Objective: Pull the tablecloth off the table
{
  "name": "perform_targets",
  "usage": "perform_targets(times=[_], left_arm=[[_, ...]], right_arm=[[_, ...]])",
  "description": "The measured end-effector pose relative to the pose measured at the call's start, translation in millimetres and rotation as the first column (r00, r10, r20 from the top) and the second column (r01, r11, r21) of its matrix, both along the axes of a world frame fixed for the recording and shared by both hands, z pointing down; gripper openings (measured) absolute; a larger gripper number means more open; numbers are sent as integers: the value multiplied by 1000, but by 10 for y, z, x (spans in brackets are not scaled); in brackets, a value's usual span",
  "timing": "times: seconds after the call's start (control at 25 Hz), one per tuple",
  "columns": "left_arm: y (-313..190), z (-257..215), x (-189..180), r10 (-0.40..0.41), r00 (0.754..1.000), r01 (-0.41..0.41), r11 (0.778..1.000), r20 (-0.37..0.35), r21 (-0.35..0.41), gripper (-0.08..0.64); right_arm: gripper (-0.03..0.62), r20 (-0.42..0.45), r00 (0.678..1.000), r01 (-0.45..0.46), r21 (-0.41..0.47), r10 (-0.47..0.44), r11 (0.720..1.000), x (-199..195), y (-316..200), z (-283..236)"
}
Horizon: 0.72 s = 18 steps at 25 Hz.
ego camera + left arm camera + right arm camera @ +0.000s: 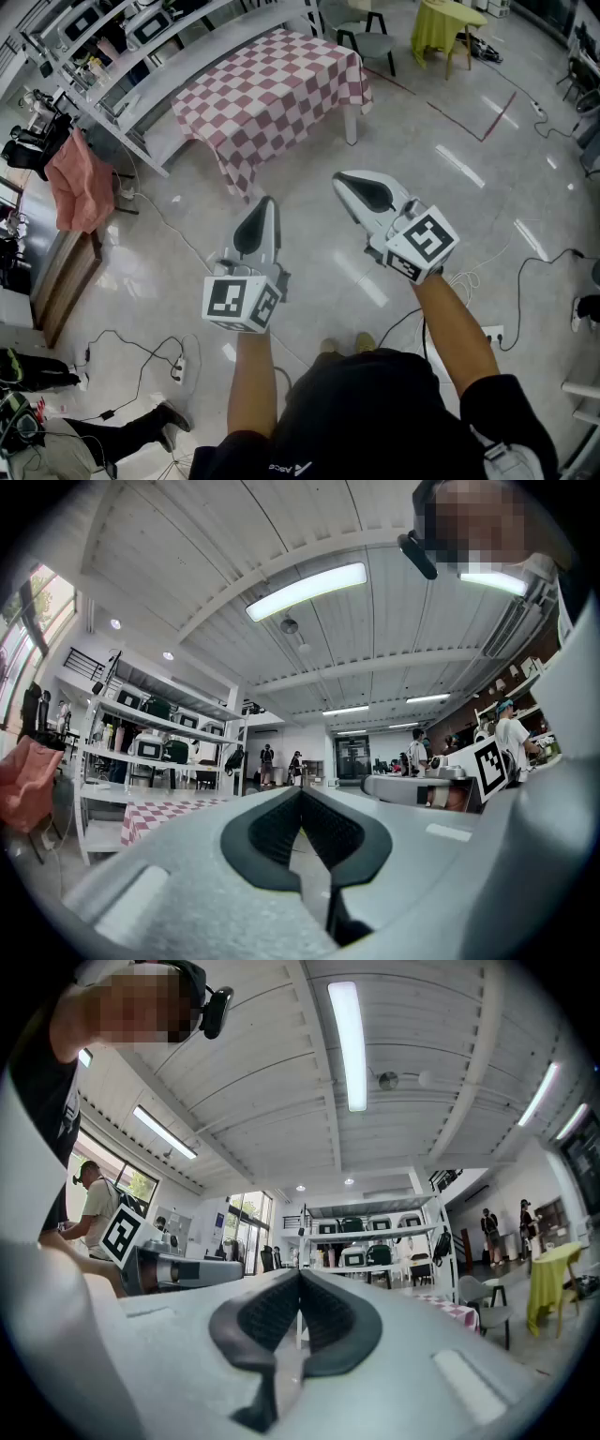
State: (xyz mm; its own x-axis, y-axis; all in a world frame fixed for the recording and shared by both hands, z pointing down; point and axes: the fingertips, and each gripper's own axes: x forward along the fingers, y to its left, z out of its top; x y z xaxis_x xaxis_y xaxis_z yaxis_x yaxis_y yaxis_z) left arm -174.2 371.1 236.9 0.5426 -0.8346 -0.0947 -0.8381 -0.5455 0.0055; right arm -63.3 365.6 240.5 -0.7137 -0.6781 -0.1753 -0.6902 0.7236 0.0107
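So here's where we're at: the red-and-white checked tablecloth [272, 89] is fully on the white table [351, 120]. It's spread flat over the top, with the edges hanging down on the sides we can see. One corner droops low at the near end. The table sits right beside a long white metal shelving rack [141, 58], up at the far side of the head view.

We're well back from it. The left gripper [269, 200] and the right gripper [339, 178] are both held out in front of us over the glossy pale floor [469, 187], pointing toward the table, and neither touches anything. The left gripper's jaws are pressed together, dark pads meeting at the tip, nothing pinched between them. Same deal with the right gripper: jaws closed tight on each other, with nothing in them. From the left gripper view we catch a bit of the checked cloth low on the left, under the shelves.

Other stuff around: a salmon-pink cloth [80, 183] hanging at the left edge, a grey chair [373, 42] behind the table, and a small table under a yellow-green cover [445, 26] further back. There are also black cables [122, 342] and a white power strip [178, 370] on the floor near our feet.
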Motion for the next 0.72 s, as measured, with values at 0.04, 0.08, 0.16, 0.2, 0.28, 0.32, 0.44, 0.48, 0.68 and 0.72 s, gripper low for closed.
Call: perform_targets(times=[0.04,0.08,0.16,0.2,0.28,0.32,0.44,0.48,0.68,0.72], left_arm=[[-12,1,36,-4,1000,4,1000,-3,-3,9],[-24,1,71,-9,1000,9,1000,-6,-6,11],[-49,0,143,-19,1000,19,1000,-11,-9,11],[-64,-3,181,-23,1000,23,1000,-12,-10,9],[-102,-24,256,-28,1000,28,1000,-14,-6,9],[-130,-40,290,-31,999,31,1000,-15,-3,9],[-235,-79,360,-45,999,45,999,-7,1,9],[-273,-87,369,-49,999,49,999,-4,1,11],[-620,-45,304,-72,997,72,997,-13,21,9],[-719,-23,271,-77,997,78,997,-17,24,9]], right_arm=[[2,12,1000,3,0,-3,1000,57,-7,-11],[2,21,1000,4,1,-4,1000,115,-15,-19],[2,28,1000,6,3,-6,1000,223,-30,-16],[2,27,1000,9,4,-9,1000,271,-35,-5],[3,25,999,19,8,-19,1000,347,-48,15],[3,21,999,25,11,-25,1000,376,-62,22],[3,6,999,31,15,-31,999,446,-164,30],[3,5,999,33,12,-33,999,463,-206,27],[3,8,999,38,17,-38,999,493,-566,46],[2,11,999,36,16,-37,999,488,-672,63]])
